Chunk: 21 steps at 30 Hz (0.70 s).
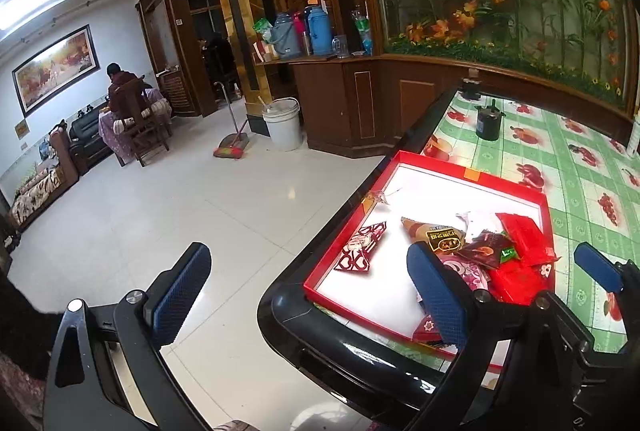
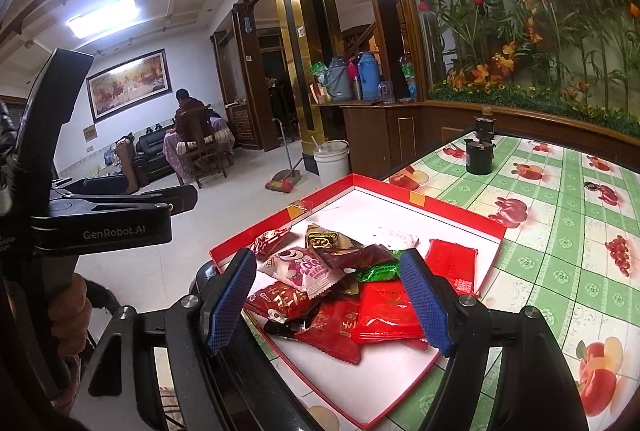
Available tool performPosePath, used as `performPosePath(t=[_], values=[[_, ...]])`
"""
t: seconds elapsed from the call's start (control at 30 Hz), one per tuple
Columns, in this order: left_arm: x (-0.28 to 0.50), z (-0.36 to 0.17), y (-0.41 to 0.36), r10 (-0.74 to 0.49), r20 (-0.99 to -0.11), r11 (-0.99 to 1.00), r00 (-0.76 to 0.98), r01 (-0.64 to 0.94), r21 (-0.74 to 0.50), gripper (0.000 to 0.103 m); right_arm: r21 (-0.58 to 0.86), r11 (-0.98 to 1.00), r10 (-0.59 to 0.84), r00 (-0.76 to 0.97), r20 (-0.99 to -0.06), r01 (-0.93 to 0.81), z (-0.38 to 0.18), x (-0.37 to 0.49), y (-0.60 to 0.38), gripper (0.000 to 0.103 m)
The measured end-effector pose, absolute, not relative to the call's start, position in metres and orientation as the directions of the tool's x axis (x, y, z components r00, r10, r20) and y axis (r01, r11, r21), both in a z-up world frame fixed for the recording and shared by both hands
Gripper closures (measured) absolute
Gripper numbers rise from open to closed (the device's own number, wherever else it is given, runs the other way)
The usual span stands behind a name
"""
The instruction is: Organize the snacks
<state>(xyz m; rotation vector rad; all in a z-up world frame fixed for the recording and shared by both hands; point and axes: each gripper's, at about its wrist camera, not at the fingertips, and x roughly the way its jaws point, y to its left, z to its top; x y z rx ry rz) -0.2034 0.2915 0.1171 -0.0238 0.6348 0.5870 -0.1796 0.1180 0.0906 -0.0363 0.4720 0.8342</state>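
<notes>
A shallow red tray with a white floor lies on the table's near left corner. Wrapped snacks lie heaped in it: a pink-white packet, red packets, a dark brown one and a green one. My right gripper is open, low over the near side of this heap, and its pads press on nothing. My left gripper is open and empty, straddling the tray's near left corner. A red-white patterned packet lies apart from the heap.
A green checked cloth with fruit prints covers the table, which has a black rim. A black jar stands on it beyond the tray. On the tiled floor to the left are a white bucket and a broom. A person sits far off.
</notes>
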Motion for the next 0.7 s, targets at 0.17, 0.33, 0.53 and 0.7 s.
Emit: performPosePath(t=[0.17,0.33,0.53,0.7], values=[[-0.205,0.118,0.296,0.515,-0.548,0.834,0.659,-0.532,0.144,0.004,0.141,0.670,0.708,0.570,-0.418,-0.729,0.091,-0.180,0.123,0.027],[-0.204,0.115,0.297,0.548,-0.521,0.820,0.655,-0.545,0.176,0.004,0.127,0.664,0.707,0.562,-0.429,-0.737,0.090,-0.181,0.128,0.027],[-0.201,0.112,0.296,0.528,-0.524,0.836,0.669,-0.519,0.179,0.004,0.119,0.661,0.707,0.562,-0.430,-0.741,0.089,-0.182,0.131,0.027],[-0.202,0.120,0.293,0.478,-0.509,0.862,0.716,-0.493,0.115,0.004,0.126,0.669,0.703,0.569,-0.426,-0.732,0.089,-0.181,0.131,0.027]])
